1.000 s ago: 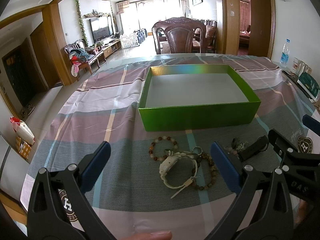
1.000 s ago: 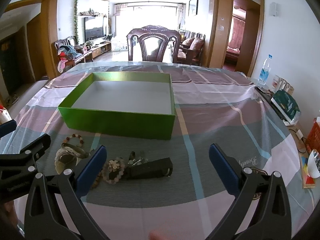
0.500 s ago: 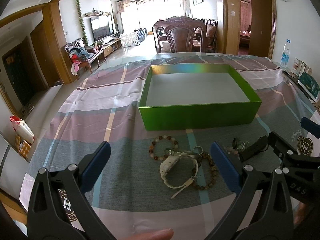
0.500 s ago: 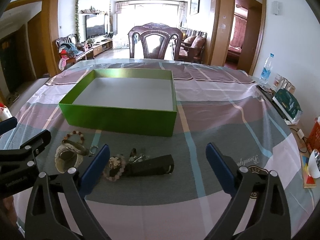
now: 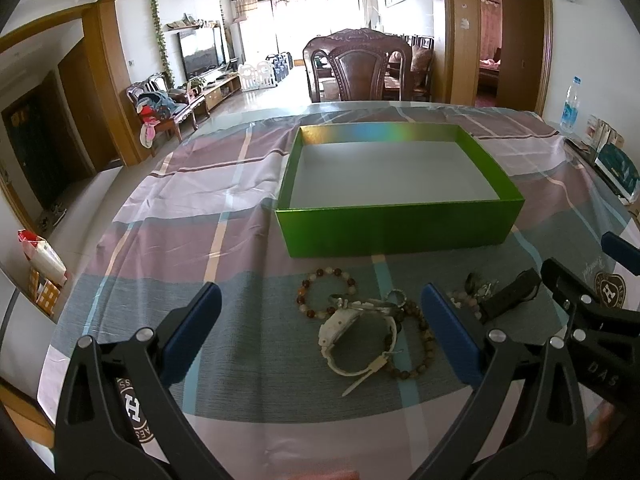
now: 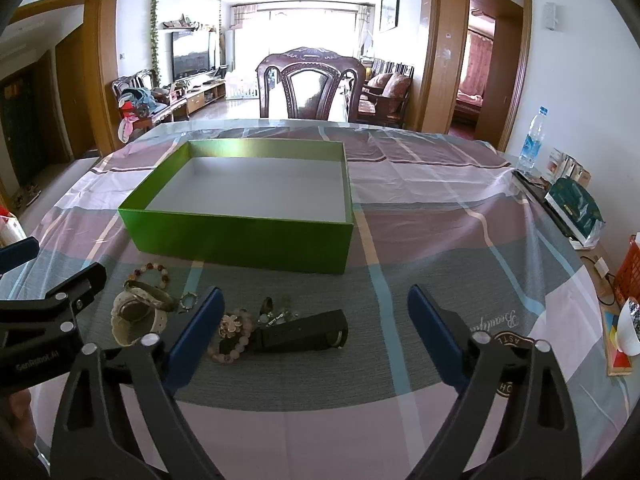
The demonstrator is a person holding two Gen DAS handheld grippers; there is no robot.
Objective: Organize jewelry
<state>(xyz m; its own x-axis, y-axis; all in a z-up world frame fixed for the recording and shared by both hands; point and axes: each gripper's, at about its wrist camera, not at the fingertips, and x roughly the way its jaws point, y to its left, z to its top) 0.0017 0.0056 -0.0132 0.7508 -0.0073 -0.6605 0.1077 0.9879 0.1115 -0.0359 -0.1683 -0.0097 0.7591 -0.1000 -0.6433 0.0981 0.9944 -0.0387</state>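
An empty green box [image 5: 400,226] [image 6: 240,240] stands on the plaid tablecloth. In front of it lies jewelry: a red-and-white bead bracelet [image 5: 326,294] [image 6: 154,270], a white watch [image 5: 344,326] [image 6: 134,314], a brown bead bracelet [image 5: 420,344], a pink bead bracelet [image 6: 232,338], small silver pieces [image 6: 280,314] and a black strap [image 5: 508,300] [image 6: 304,334]. My left gripper [image 5: 320,336] is open, above the watch's near side. My right gripper [image 6: 314,336] is open around the black strap's area, not touching it.
A wooden chair [image 6: 310,88] stands behind the table. At the right edge are a water bottle [image 6: 532,140], a teal packet [image 6: 574,204], an orange basket [image 6: 628,268] and a white bowl [image 6: 630,326]. A bag [image 5: 42,256] sits on the floor to the left.
Both grippers have drawn slightly back and up, so the jewelry sits a little farther ahead. Nothing was picked up; both stay open.
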